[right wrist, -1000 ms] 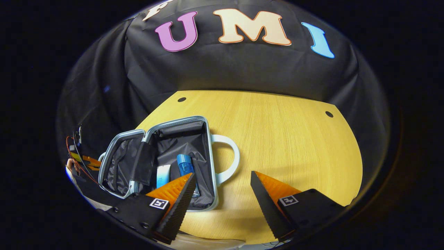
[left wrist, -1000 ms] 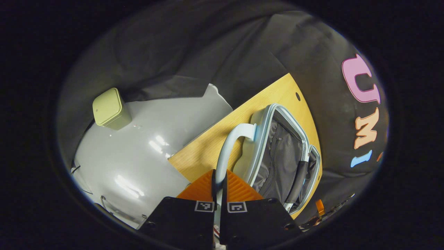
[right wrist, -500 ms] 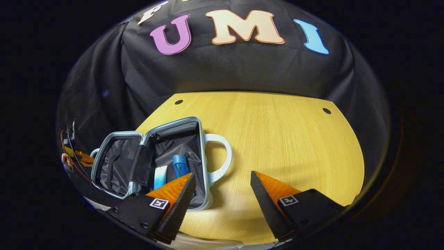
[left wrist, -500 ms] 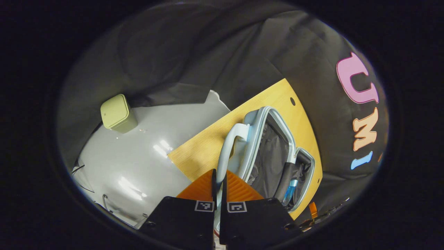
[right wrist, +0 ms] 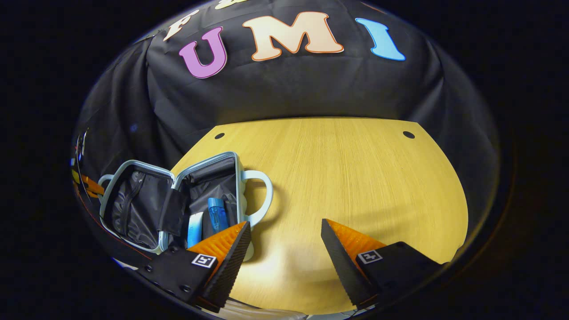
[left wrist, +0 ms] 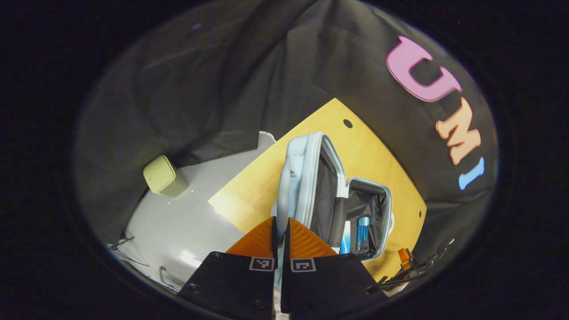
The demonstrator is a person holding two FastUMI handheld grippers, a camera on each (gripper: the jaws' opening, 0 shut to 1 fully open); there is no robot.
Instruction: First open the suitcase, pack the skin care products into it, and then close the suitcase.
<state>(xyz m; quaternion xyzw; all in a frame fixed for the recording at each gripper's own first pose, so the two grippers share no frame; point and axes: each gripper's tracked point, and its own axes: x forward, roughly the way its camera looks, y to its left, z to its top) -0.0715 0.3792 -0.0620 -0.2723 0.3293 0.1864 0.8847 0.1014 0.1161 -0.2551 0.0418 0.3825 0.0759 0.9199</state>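
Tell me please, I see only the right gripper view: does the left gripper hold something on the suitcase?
Observer: Yes. The left gripper is shut on the lid's handle.
Operator: How does the lid stand?
Observer: The lid rises steeply from the table, with its lining turned toward the base.
Operator: Is anything beside the table on that side?
Observer: A green bin stands on the grey floor, apart from the table.
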